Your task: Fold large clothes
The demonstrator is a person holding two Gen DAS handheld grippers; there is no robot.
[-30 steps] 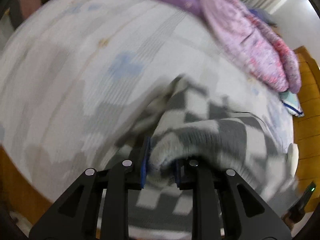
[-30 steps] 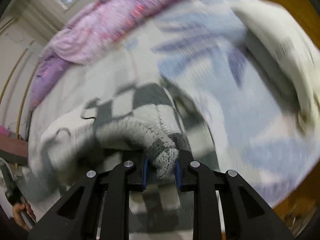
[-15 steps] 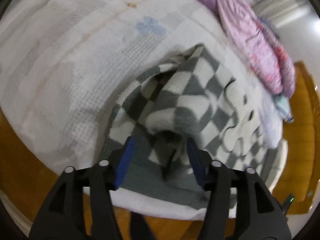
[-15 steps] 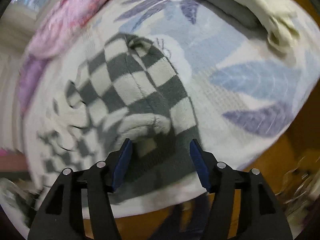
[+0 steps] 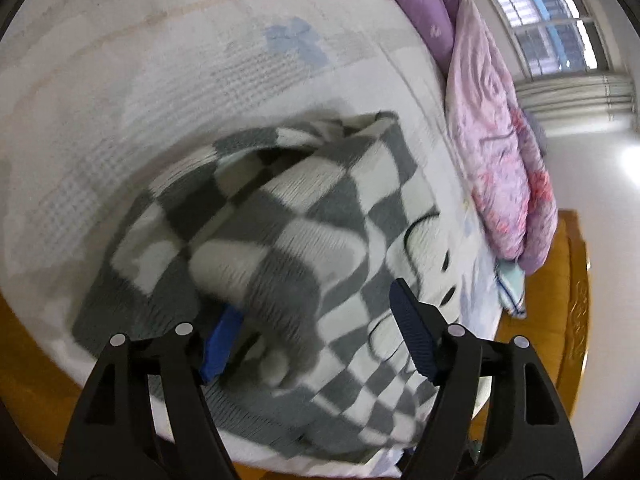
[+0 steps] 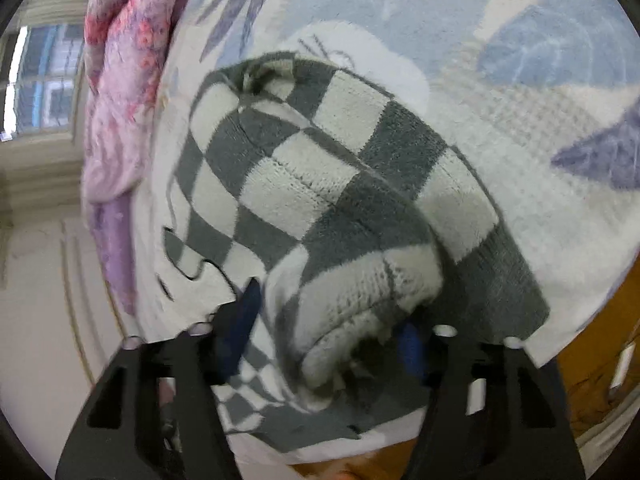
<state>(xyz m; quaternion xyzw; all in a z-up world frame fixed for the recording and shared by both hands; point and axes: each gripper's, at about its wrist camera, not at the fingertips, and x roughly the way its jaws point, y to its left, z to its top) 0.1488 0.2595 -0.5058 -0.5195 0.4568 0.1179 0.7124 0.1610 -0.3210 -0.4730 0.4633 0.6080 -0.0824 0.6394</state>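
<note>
- The left gripper [image 5: 316, 328], black with blue pads, points down at the bed with its jaws wide and opening; a rolled fold of the grey-and-white checked knitted sweater [image 5: 288, 216] bulges up between them. The left pad is half buried under that fold, the right pad stands clear of the knit, so nothing is pinched.
- The right gripper [image 6: 328, 320], of the same build, has its jaws closing; a thick rolled edge of the sweater [image 6: 320, 184] lies between the pads. Motion blur and the bulging knit hide the pads' faces, so I cannot tell whether they press on it.
- The sweater lies bunched on the near part of the white waffle-textured bedspread with pale blue leaf prints [image 5: 168, 80], close to the bed's near edge, and stretches away from both grippers.
- Beyond the sweater, a crumpled pink and purple quilt [image 5: 496, 152] runs along the far side of the bedspread.
- Past the quilt, a barred window [image 5: 548, 20] sits in a white wall.
- Orange-brown wood [image 5: 568, 320] shows around the bedspread's edge.
</note>
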